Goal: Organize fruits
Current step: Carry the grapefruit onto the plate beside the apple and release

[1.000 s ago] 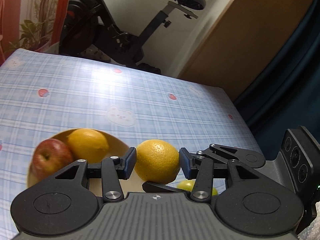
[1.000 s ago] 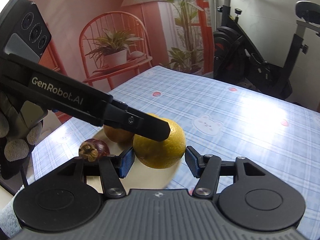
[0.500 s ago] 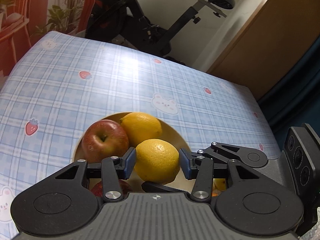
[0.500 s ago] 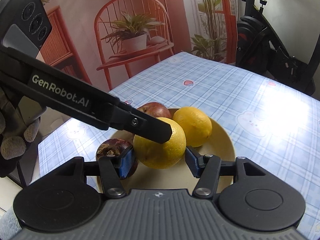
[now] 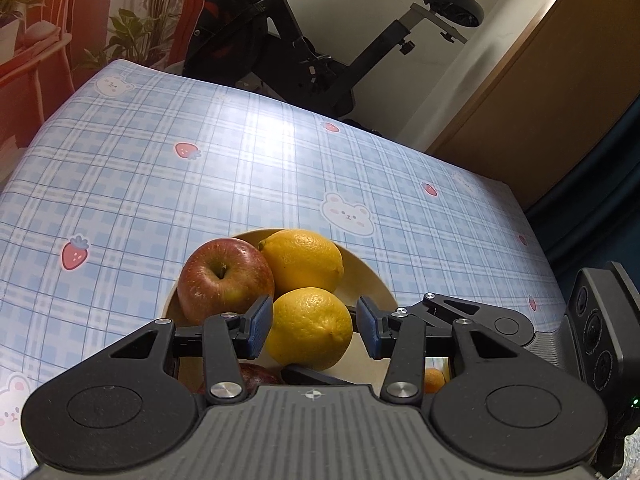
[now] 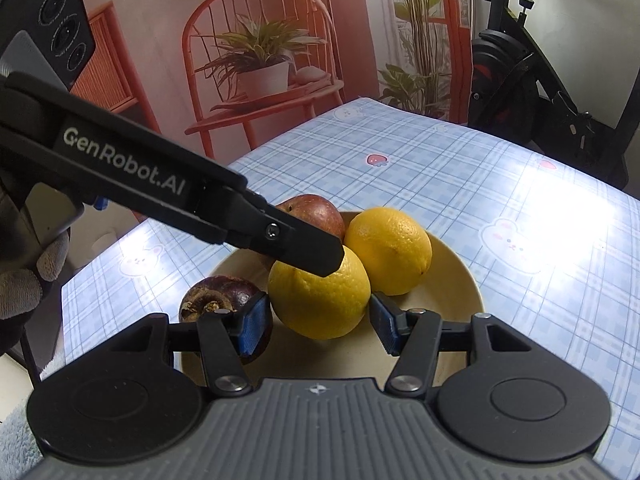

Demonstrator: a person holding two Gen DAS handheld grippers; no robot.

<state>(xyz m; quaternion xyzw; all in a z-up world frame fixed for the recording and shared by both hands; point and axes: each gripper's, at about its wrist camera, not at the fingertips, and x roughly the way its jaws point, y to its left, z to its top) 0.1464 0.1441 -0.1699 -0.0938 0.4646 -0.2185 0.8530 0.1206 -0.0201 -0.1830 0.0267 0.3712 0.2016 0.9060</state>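
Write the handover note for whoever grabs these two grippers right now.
Left gripper and right gripper: both straddle the front lemon, pads at its sides. Whether they grip it cannot be told.
Front lemon is low over the plate, next to the apple, back lemon and mangosteen already on it.
Left: release once seated, back both grippers out, then check the small orange fruit glimpsed past the plate rim.

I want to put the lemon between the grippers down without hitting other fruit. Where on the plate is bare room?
In the right wrist view, bare plate shows on the right, between the far lemon and the rim. The left is crowded: apple and mangosteen sit there. The tablecloth beyond the plate is open too.
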